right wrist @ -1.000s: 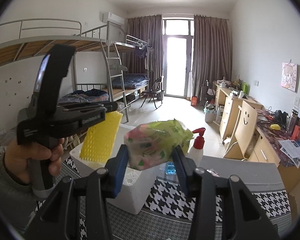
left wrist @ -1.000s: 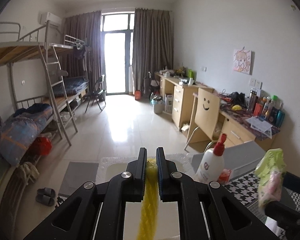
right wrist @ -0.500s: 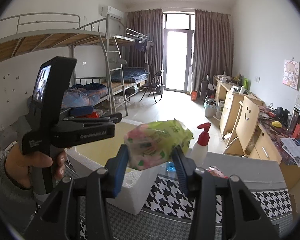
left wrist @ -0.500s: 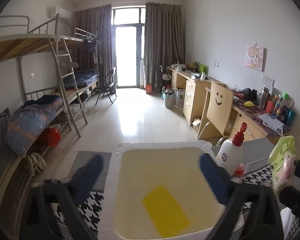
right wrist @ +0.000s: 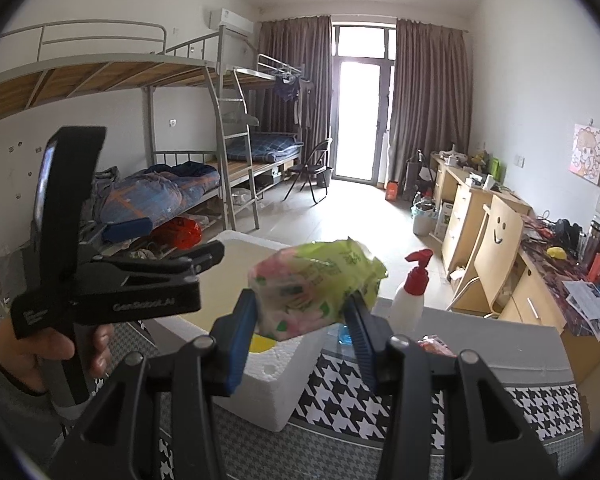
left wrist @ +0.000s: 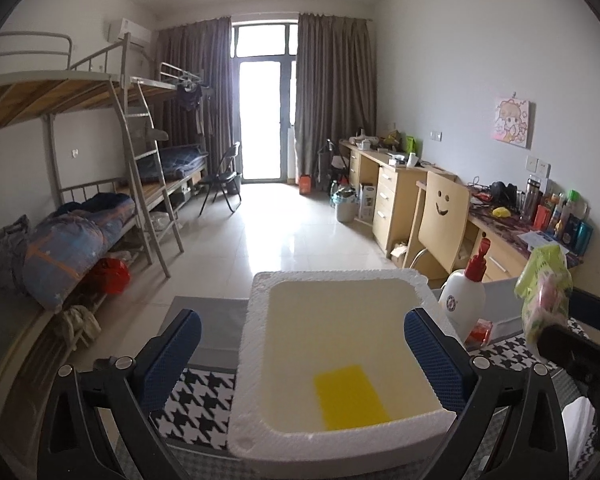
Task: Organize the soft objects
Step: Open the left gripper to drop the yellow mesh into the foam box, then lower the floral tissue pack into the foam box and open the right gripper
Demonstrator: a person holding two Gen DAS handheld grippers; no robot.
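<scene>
A yellow sponge (left wrist: pixel 350 396) lies flat on the floor of the white foam box (left wrist: pixel 256 344), near its front wall. My left gripper (left wrist: pixel 300 344) hangs over the box's front rim, open wide with nothing between its blue pads. My right gripper (right wrist: pixel 300 320) is shut on a green and pink tissue pack (right wrist: pixel 314 288), held in the air to the right of the box (right wrist: pixel 276 380); the pack (left wrist: pixel 546 292) also shows at the right edge of the left wrist view. A hand (right wrist: pixel 40 348) holds the left gripper (right wrist: pixel 124 264).
A white bottle with a red pump (left wrist: pixel 466 296) stands just right of the box, beside a grey tray (left wrist: pixel 500 300). The houndstooth cloth (right wrist: pixel 540 404) covers the table. Beyond are bunk beds (left wrist: pixel 100 216), a desk row and a smiley-face chair (left wrist: pixel 440 216).
The left gripper opened and dropped the yellow sponge into the foam box, then drew back a little. The right gripper kept still with the tissue pack.
</scene>
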